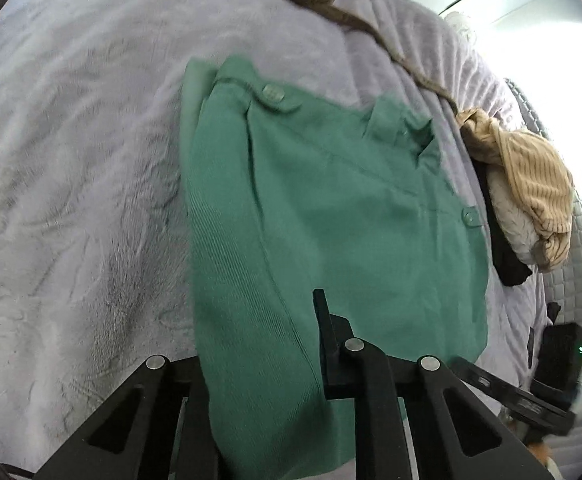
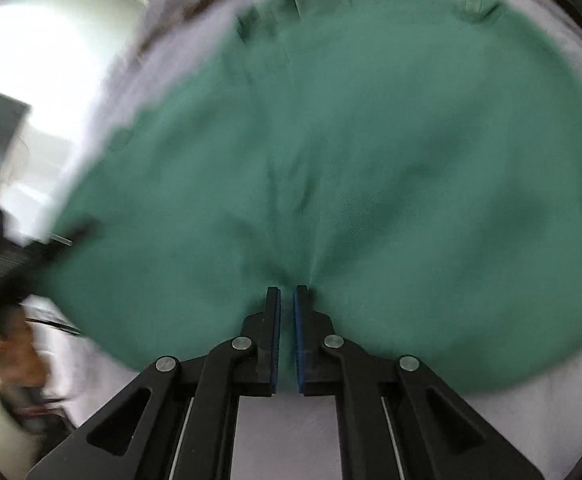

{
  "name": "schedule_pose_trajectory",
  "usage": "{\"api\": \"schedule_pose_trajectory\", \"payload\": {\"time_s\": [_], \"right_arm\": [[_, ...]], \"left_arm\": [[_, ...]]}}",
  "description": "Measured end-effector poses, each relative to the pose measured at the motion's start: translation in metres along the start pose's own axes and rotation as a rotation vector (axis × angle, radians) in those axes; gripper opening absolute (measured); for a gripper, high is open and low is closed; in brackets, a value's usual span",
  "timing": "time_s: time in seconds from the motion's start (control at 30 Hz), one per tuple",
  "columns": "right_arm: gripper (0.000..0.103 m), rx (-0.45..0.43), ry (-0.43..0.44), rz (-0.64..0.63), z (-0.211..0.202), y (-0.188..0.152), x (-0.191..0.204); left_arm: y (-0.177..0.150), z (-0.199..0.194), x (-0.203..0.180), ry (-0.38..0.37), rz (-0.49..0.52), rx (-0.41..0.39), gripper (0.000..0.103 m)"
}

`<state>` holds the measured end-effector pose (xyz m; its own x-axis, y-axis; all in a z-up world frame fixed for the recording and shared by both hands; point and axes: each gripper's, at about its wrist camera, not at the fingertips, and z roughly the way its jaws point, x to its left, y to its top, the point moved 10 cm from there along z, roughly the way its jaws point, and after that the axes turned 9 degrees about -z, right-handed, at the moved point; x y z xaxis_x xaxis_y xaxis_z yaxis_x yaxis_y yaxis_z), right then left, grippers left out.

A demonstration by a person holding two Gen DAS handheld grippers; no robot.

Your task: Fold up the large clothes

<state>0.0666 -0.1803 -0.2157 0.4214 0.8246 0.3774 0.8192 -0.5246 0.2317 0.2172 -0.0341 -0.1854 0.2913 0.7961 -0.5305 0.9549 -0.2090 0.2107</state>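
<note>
A green woven garment with button tabs [image 1: 331, 216] lies on a pale lilac plush bed cover [image 1: 71, 160], already doubled so that its long axis runs away from both tools toward the waistband at the far end. In the left wrist view the left tool [image 1: 259, 364] sits at the near edge of the garment; a fold of green cloth rises over it and hides one finger, the other stands just beside the fold, and the jaws look drawn in narrow on that cloth. In the right wrist view the right tool [image 2: 287, 300] has its blue pads [image 2: 297, 340] almost together, with green fabric [image 2: 331, 160] puckering into the gap at their tips, so it reads as pinching the near hem. That picture is smeared.

Both tools seem to hold the same near edge, with the waistband straight ahead, so the next fold would likely carry this edge forward along the long axis. A tan ribbed garment [image 1: 531, 184] and a dark item [image 1: 503, 240] are heaped to the right, near the green cloth's side edge.
</note>
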Motion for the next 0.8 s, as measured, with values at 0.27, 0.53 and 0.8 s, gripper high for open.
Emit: {"api": "schedule_pose_trajectory", "payload": {"time_s": [0.27, 0.53, 0.8], "right_arm": [[0.007, -0.019, 0.151, 0.058, -0.001, -0.005, -0.009], [0.007, -0.207, 0.219, 0.261, -0.089, -0.013, -0.104], [0.009, -0.256, 0.301, 0.509, -0.092, -0.037, -0.196]], "left_arm": [[0.011, -0.028, -0.101, -0.012, 0.156, -0.102, 0.014], [-0.012, -0.002, -0.257, 0.008, 0.468, -0.132, 0.014], [-0.092, 0.117, -0.389, -0.001, 0.739, -0.006, 0.014]]}}
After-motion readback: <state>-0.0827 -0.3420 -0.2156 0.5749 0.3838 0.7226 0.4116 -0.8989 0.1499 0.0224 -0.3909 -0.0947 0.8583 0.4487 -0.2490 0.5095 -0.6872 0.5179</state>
